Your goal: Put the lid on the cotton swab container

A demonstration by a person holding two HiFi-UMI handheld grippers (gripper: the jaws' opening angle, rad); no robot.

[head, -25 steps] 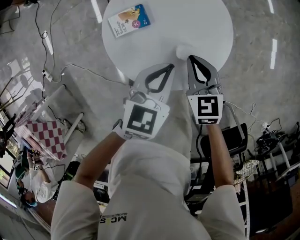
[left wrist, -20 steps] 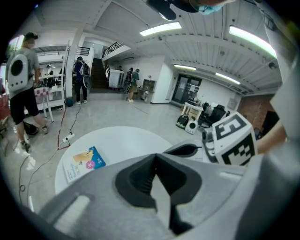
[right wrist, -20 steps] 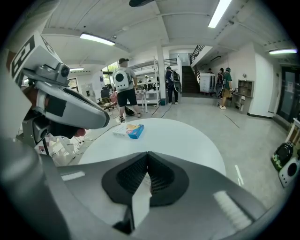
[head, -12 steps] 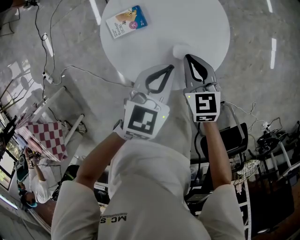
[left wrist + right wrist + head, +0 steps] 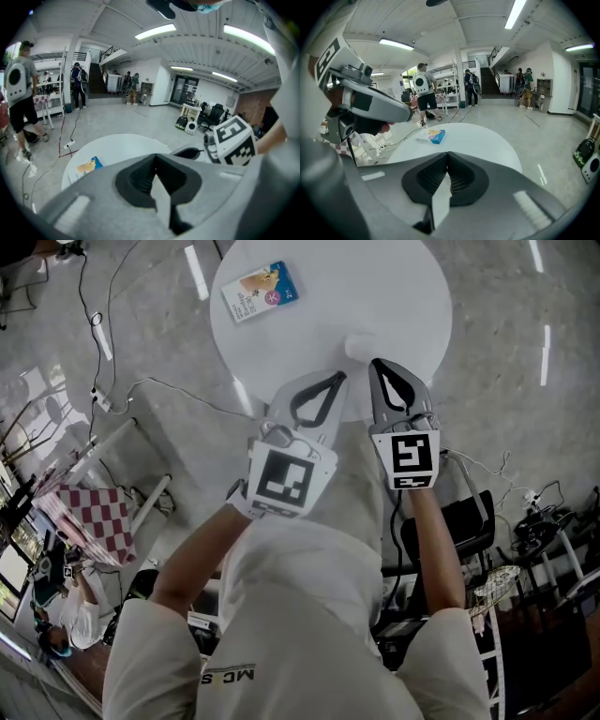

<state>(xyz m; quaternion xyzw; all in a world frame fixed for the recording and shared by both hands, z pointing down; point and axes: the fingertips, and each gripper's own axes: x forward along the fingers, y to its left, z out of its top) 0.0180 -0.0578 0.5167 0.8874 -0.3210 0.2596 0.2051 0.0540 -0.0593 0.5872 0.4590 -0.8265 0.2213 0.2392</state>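
Note:
A flat blue and white cotton swab pack (image 5: 262, 291) lies at the far left of the round white table (image 5: 375, 287). A small white round object (image 5: 360, 346) sits near the table's near edge; I cannot tell whether it is a lid. My right gripper (image 5: 377, 363) is shut and empty, its tip just behind that object. Beside it, my left gripper (image 5: 337, 377) is shut and empty over the table's near rim. The pack (image 5: 89, 165) shows low left in the left gripper view, beyond the left gripper (image 5: 155, 156). In the right gripper view the pack (image 5: 432, 136) lies ahead of the right gripper (image 5: 448, 153).
The table stands on a glossy grey floor with cables (image 5: 141, 381) at the left. A checked-cloth table (image 5: 92, 514) is at the lower left and office chairs (image 5: 469, 512) at the right. Several people (image 5: 423, 96) stand far off in the hall.
Both grippers stay shut and hold nearly the same places at the table's near edge. The head view has drifted a little; nothing on the table has moved.

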